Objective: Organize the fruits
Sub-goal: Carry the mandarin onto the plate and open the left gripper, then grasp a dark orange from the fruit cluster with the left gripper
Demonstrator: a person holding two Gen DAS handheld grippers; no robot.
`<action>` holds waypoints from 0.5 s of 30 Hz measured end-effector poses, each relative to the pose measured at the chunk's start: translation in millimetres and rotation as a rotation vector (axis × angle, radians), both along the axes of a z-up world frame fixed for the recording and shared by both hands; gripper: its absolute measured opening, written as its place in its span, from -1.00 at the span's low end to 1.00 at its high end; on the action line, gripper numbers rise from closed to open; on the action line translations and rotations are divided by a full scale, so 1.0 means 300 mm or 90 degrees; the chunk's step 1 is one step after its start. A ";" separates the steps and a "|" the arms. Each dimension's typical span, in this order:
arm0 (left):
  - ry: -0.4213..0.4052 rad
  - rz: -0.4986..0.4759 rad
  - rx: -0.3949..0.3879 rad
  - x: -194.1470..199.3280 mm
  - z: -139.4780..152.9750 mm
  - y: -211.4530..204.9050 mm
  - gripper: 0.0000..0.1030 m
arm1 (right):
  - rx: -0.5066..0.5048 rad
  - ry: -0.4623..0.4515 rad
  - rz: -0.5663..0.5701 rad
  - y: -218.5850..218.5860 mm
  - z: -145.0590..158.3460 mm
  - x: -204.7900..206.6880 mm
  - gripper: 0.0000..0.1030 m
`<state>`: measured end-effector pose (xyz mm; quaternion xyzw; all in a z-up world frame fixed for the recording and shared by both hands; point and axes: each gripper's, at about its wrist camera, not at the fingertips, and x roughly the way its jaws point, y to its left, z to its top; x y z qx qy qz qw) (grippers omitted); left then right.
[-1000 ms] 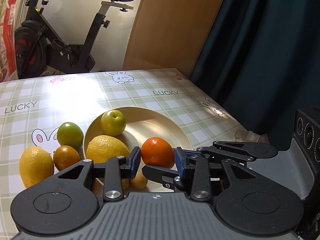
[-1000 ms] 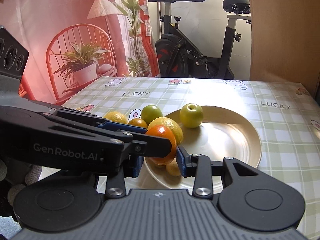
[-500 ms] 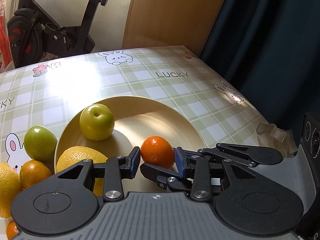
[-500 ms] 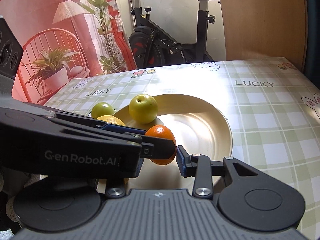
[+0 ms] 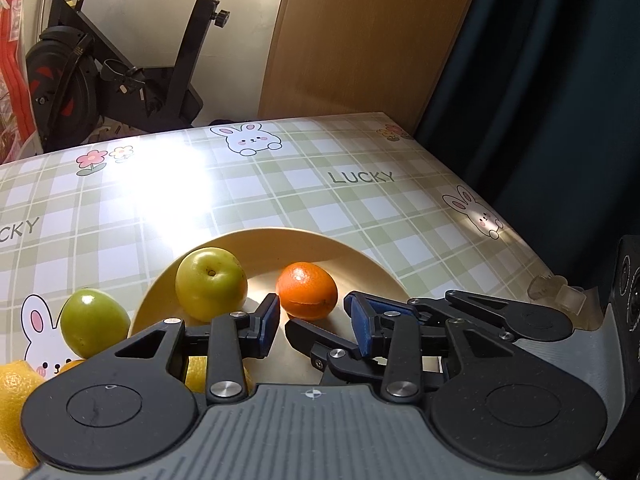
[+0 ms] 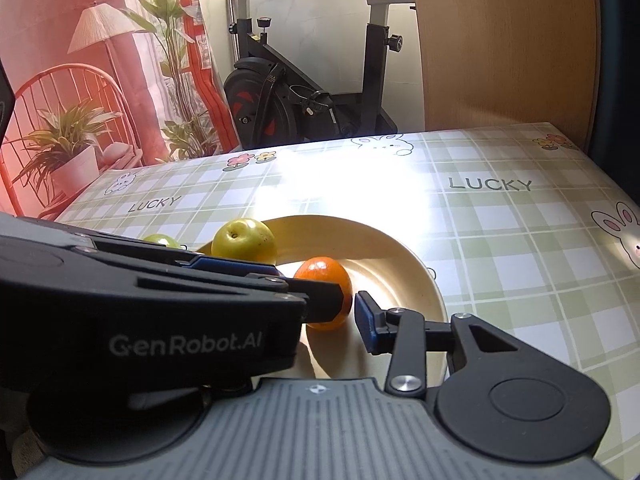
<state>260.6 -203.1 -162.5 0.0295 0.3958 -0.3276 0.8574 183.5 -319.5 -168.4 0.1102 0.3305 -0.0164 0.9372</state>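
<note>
An orange (image 5: 307, 290) (image 6: 325, 282) rests in the cream plate (image 5: 360, 264) (image 6: 404, 248), beside a yellow-green apple (image 5: 211, 284) (image 6: 244, 240). My left gripper (image 5: 314, 322) is open just behind the orange, its blue pads apart and off the fruit. My right gripper (image 6: 348, 312) is open; its right pad (image 6: 366, 322) sits beside the orange, and the left gripper's body hides its left finger. A green fruit (image 5: 94, 322) (image 6: 162, 241) and a lemon (image 5: 14, 412) lie on the table left of the plate.
The checked tablecloth (image 5: 280, 188) ends near a dark curtain (image 5: 560, 80) on the right. An exercise bike (image 6: 312, 72) and a wooden panel (image 5: 360, 40) stand behind the table. A small clear object (image 5: 558, 290) lies at the table's right edge.
Both grippers moved forward over the plate. The orange, earlier level with the left pads, now sits on the plate just ahead of the open left pads.
</note>
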 end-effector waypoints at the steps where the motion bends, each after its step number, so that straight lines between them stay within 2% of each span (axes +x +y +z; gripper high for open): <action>1: -0.002 0.002 -0.006 -0.003 0.009 0.011 -0.20 | -0.005 -0.003 0.000 0.005 0.005 -0.004 -0.17; 7: -0.015 0.010 -0.052 -0.031 0.096 0.118 -0.20 | -0.013 -0.022 0.005 0.018 0.050 -0.045 -0.13; 10: -0.031 0.017 -0.059 -0.047 0.139 0.185 -0.20 | -0.021 -0.035 0.016 0.033 0.085 -0.062 -0.13; 15: -0.058 0.038 -0.065 -0.084 0.197 0.332 -0.20 | -0.027 -0.053 0.033 0.075 0.125 -0.083 -0.02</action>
